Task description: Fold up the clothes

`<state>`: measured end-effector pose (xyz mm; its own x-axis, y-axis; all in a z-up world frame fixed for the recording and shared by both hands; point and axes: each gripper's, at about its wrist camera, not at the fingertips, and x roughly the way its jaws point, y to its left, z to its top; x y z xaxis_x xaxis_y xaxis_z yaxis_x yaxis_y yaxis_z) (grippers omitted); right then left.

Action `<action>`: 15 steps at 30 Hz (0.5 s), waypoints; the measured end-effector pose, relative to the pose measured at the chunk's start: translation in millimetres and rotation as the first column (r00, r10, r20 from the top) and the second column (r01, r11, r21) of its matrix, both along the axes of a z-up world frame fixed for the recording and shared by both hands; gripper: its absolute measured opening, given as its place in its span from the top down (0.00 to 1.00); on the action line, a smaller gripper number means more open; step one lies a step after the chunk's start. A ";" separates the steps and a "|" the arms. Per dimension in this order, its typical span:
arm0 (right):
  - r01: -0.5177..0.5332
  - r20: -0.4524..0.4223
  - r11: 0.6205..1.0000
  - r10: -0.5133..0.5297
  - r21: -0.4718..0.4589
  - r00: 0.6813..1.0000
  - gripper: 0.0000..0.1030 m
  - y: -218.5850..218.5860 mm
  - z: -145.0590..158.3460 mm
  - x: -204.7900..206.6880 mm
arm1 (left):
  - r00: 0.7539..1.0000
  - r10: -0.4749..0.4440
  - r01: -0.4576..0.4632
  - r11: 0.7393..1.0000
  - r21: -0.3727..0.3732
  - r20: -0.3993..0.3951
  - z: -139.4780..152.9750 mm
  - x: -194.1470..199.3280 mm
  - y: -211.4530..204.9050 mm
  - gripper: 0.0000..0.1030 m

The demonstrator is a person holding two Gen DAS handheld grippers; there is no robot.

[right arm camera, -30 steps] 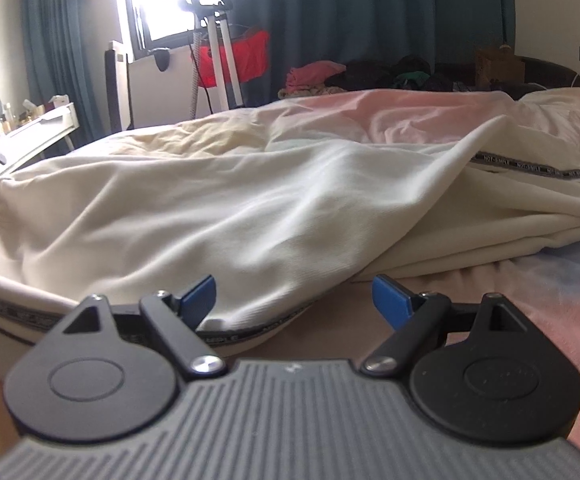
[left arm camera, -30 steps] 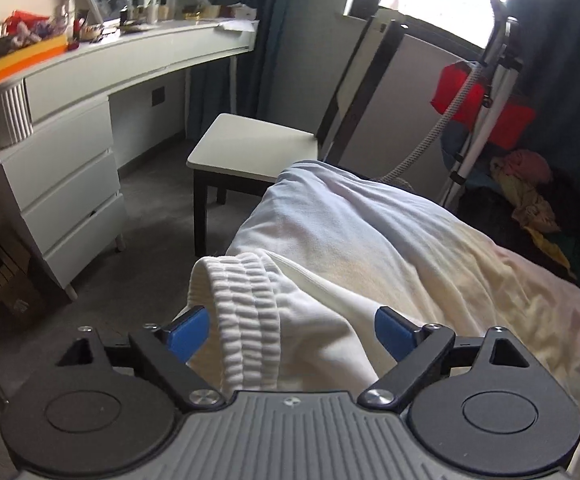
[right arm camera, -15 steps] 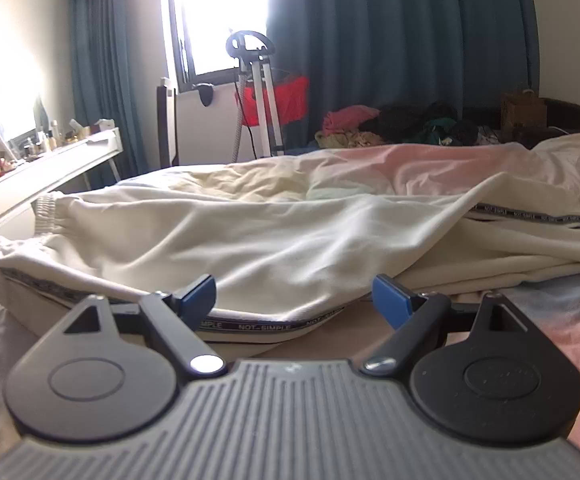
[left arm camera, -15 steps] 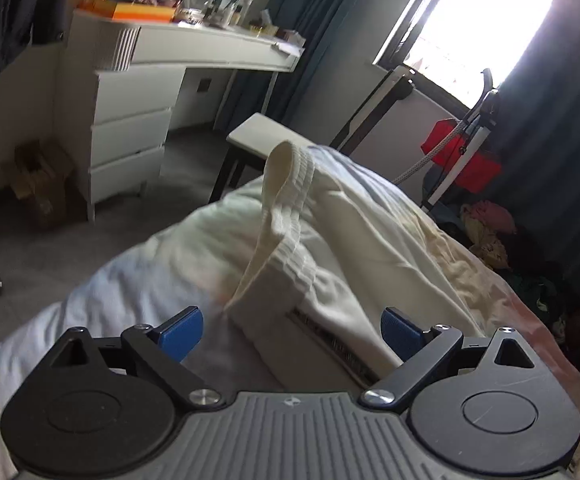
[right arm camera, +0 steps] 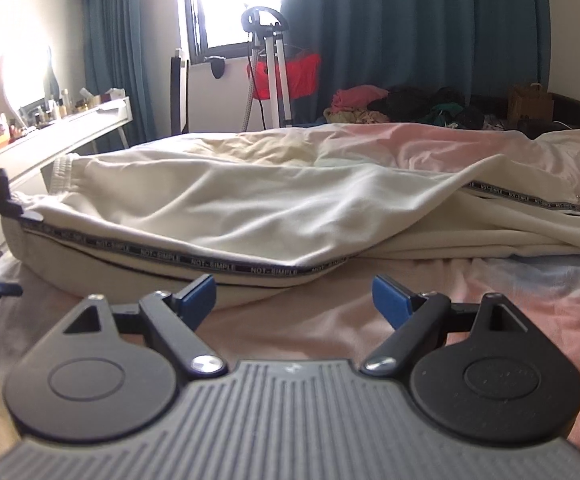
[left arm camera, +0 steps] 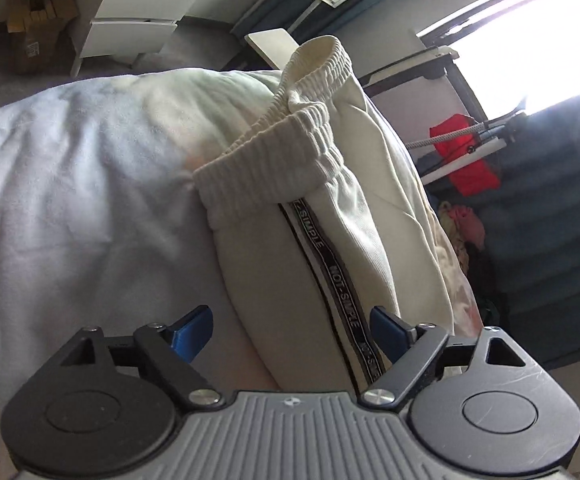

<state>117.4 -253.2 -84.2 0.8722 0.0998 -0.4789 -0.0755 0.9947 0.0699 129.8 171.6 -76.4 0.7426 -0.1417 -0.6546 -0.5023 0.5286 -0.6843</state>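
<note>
**Both tongs spread over the cream trousers on the bed**

The left tongs have just been closing but stand apart, their two blue pads either side of the side seam of the cream trousers, not pressing the cloth as far as I can see. The lettered black stripe runs between the pads and away toward 12 o'clock, up to the ribbed waistband, which stands bunched with a second fold of elastic behind it.

The right tongs are spread wide and hold nothing; they hover just short of the trousers' near edge, over the pink-and-white bedsheet. One pair of trousers lies lengthwise across the bed, the stripe showing twice, along the near hem and again at 2 o'clock. At 9 o'clock in the right-hand view, part of the left tongs' frame pokes in.

Around: a white dressing worktop with bottles at 10 o'clock, one chair, a garment steamer stand with red cloth at 12 o'clock, a heap of clothes at 1 o'clock, blue curtains.
</note>
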 end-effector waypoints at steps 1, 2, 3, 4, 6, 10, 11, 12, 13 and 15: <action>0.001 -0.002 1.000 -0.001 -0.008 1.000 0.16 1.1 -1.5 0.9 | 1.000 0.005 -0.006 0.999 -0.038 -0.012 -6.2 6.2 3.7 0.42; 0.002 -0.005 1.000 -0.002 -0.014 1.000 0.16 2.1 -3.0 2.2 | 1.000 0.008 -0.009 0.997 -0.074 -0.024 -13.2 13.7 7.9 0.58; 0.003 -0.009 1.000 -0.003 -0.015 1.000 0.16 2.6 -4.3 3.4 | 0.999 0.012 -0.015 0.996 -0.088 -0.031 -17.1 17.8 10.7 0.63; 0.004 -0.013 1.000 -0.004 -0.017 1.000 0.16 3.0 -5.8 4.7 | 0.999 0.019 -0.021 0.996 -0.085 -0.027 -18.5 19.0 12.9 0.79; 0.011 -0.023 1.000 -0.012 -0.026 1.000 0.16 2.8 -9.2 8.1 | 0.999 0.032 -0.032 0.996 -0.087 -0.007 -16.2 11.6 16.2 0.91; 0.055 -0.043 0.998 -0.055 -0.014 0.998 0.16 -2.9 -12.4 19.8 | 0.997 0.067 -0.059 0.984 -0.170 0.043 -8.6 -17.6 25.8 0.94; 0.072 -0.045 0.997 -0.072 0.006 0.996 0.16 -7.9 -10.5 24.0 | 0.995 0.077 -0.063 0.977 -0.204 0.058 -6.1 -26.4 31.5 0.94; 0.090 -0.050 0.995 -0.088 0.032 0.995 0.16 -14.0 -8.3 29.3 | 0.994 0.085 -0.066 0.971 -0.231 0.075 -2.9 -34.4 38.4 0.94; 0.110 -0.066 0.991 -0.106 0.072 0.992 0.16 -23.4 -4.9 38.1 | 0.992 0.090 -0.066 0.969 -0.240 0.091 0.5 -41.8 44.9 0.94; 0.158 -0.093 0.978 -0.145 0.139 0.985 0.16 -45.5 1.8 60.1 | 0.990 0.072 -0.043 0.975 -0.217 0.124 7.7 -49.7 54.1 0.94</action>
